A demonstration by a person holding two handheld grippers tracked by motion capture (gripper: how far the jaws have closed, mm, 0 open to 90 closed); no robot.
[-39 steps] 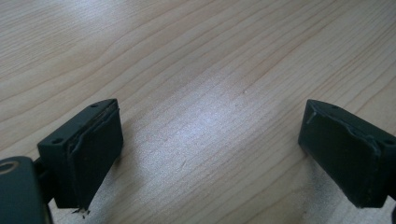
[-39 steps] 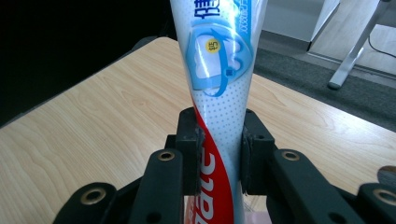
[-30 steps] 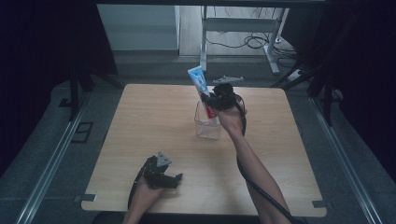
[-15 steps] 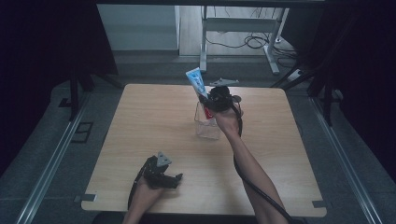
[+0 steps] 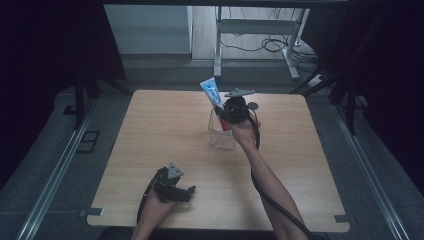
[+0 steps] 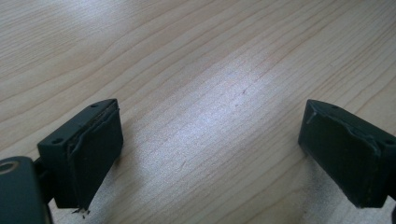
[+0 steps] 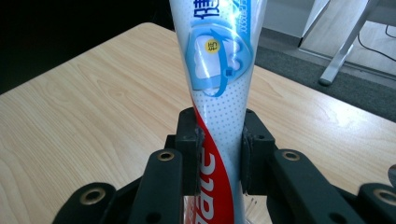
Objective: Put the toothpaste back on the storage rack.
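Over the wooden desk [image 5: 165, 130] my right tool [image 7: 219, 140] clamped a soft, light toothpaste tube [image 7: 219, 70] near its firmer cap end above a clear cup [image 5: 221, 135], my left tool [image 6: 210, 154] resting apart.

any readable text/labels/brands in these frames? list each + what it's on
"ate" in white letters on the red band of the toothpaste tube, low down between the jaws of the right tool; the start of the word is cut off.
Chinese characters at the tube's top edge: cropped, not readable.
Small mark on the yellow dot in the tube's blue graphic: too small to read.
High view: the tube's print is too blurred to read.
Left tool, table: no text.
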